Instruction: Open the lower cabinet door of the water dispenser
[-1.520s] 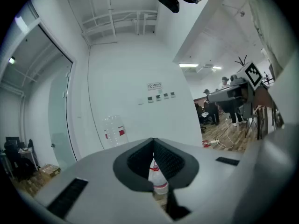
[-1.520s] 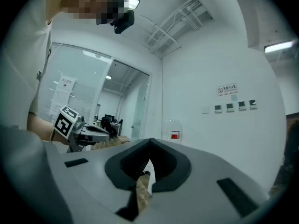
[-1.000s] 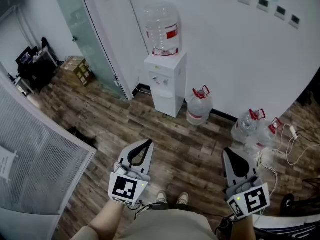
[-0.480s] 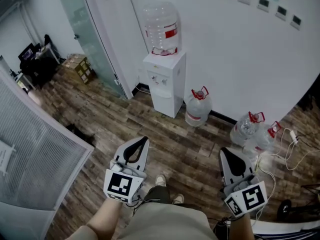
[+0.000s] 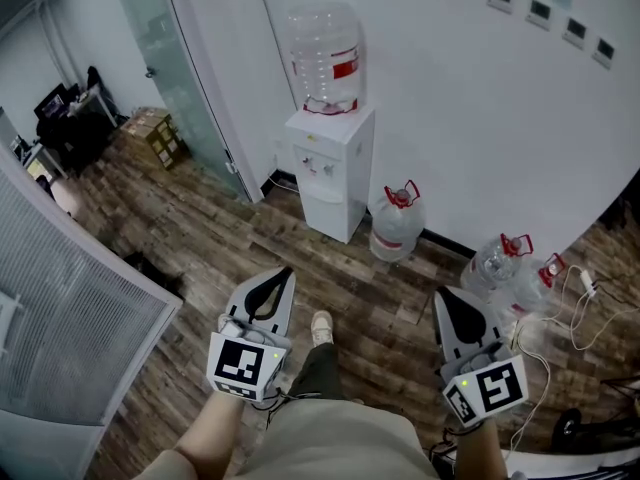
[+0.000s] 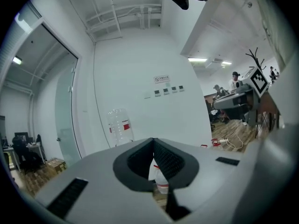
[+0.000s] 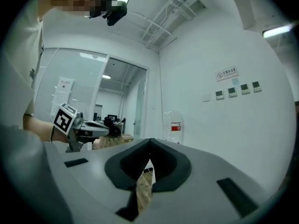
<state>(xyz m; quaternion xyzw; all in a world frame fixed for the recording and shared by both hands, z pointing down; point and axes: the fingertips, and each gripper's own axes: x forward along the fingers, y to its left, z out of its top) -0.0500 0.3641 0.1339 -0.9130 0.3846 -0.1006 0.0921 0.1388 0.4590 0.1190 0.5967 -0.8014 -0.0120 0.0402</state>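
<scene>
Glossy white plastic water dispenser (image 5: 330,163), wood-grain floor (image 5: 225,238)

A white wall (image 5: 480,118) runs behind, with a row of small panels (image 5: 545,13) high on it and a sign (image 6: 162,79) above them. The floor (image 5: 200,228) is dark wood plank. At left stands a frosted glass partition (image 5: 165,58) with a cardboard box (image 5: 155,138) at its foot, and beyond it a dark desk (image 5: 65,118). A grey slatted panel (image 5: 70,308) fills the near left. White cables (image 5: 580,308) lie on the floor at right. Pipes (image 6: 124,13) cross the white ceiling, where a strip light (image 7: 276,31) is lit.
</scene>
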